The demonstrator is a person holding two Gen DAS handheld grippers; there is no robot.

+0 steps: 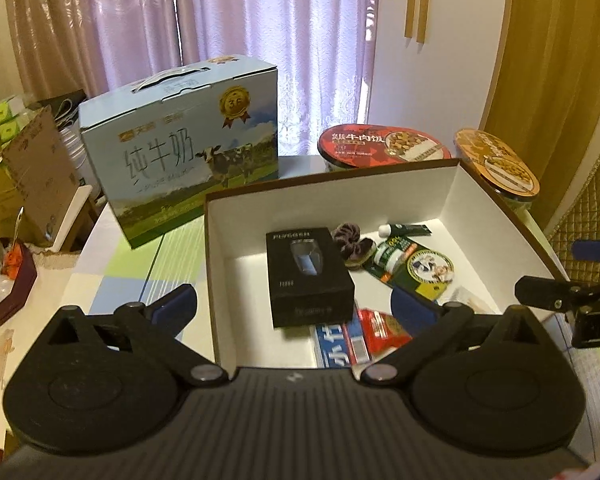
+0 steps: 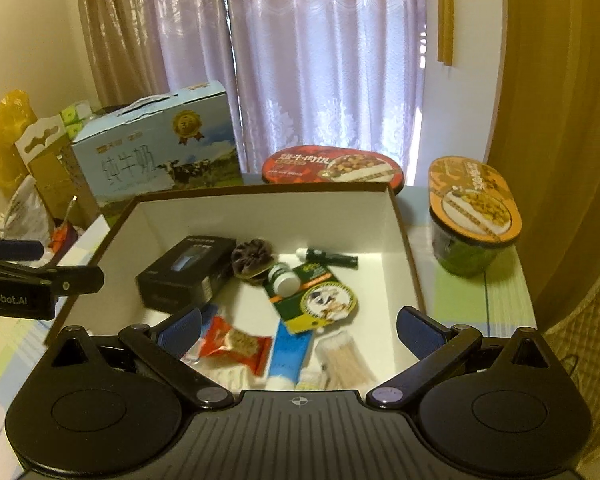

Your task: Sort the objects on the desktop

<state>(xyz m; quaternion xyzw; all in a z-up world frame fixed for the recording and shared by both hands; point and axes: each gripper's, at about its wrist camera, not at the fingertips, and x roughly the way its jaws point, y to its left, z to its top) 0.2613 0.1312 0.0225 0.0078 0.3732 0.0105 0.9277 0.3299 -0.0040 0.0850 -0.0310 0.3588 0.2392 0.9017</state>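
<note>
Blue-padded, both my left gripper (image 1: 294, 300) and right gripper (image 2: 299, 322) gape wide, empty, above the white storage box (image 1: 452, 188) holding the black box (image 1: 308, 272), bottle (image 2: 283, 276), probably snacks. Dipping carelessly could snag its rim.

Pale lilac curtains (image 1: 228, 20) hung behind the table (image 1: 112, 264), beside a white wardrobe (image 1: 440, 60) with 2 wooden handles (image 1: 417, 8).
</note>
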